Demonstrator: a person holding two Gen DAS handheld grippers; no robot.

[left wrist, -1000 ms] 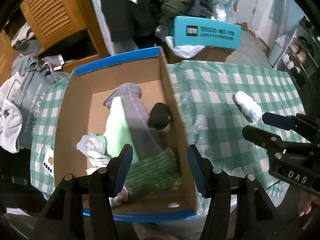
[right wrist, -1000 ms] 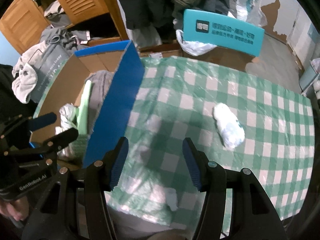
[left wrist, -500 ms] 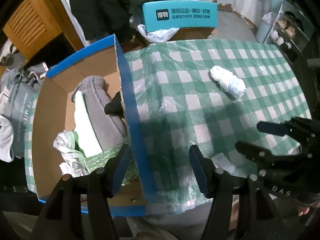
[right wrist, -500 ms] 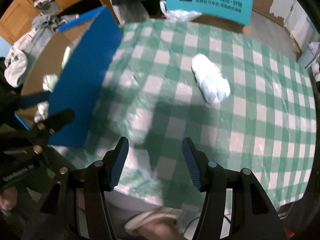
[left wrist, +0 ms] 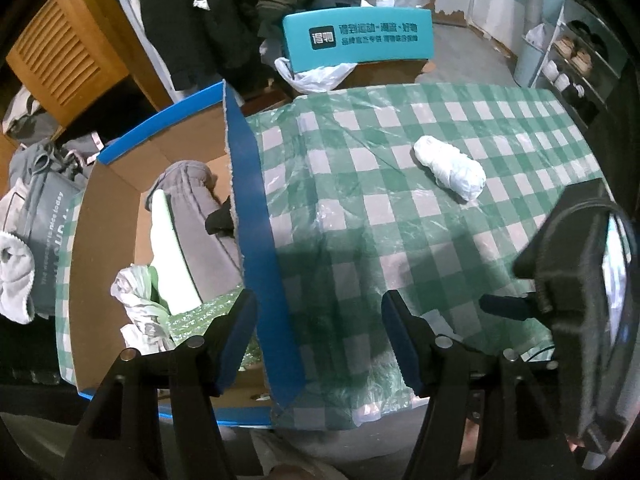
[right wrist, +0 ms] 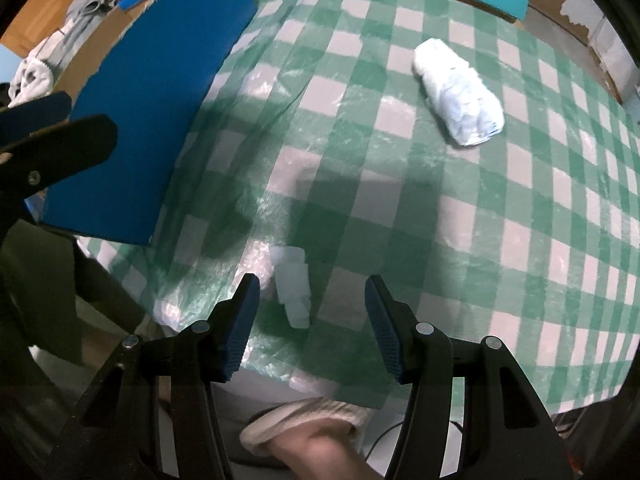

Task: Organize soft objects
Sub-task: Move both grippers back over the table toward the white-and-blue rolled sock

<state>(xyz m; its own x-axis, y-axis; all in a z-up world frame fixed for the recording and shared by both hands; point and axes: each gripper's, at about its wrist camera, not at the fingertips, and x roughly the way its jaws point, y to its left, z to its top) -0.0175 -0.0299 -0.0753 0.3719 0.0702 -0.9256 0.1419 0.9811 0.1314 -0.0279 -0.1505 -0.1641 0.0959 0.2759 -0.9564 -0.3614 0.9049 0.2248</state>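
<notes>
A white rolled bundle (left wrist: 450, 168) (right wrist: 458, 94) lies alone on the green checked tablecloth (left wrist: 400, 240). To its left stands an open cardboard box with blue outer walls (left wrist: 256, 200) (right wrist: 148, 100). It holds a grey garment (left wrist: 200, 208), a pale green piece (left wrist: 172, 248), a black item (left wrist: 219, 220), a crumpled bag (left wrist: 136, 296) and green bubble wrap (left wrist: 196, 320). My left gripper (left wrist: 316, 320) is open, its fingers straddling the box's right wall without touching it. My right gripper (right wrist: 312, 296) is open low over the table's front edge, with a small white plastic scrap (right wrist: 294, 288) between its fingers.
Behind the table are a teal chair back (left wrist: 358, 38) and hanging dark coats (left wrist: 240, 8). A grey bag and towels (left wrist: 36, 216) lie left of the box, and a shoe rack (left wrist: 576, 56) stands far right. A slippered foot (right wrist: 304, 424) shows under the table's front edge.
My left gripper moved right, from over the box's inside to over its right wall. My right gripper sank toward the table's front edge, bringing the white scrap between its fingers.
</notes>
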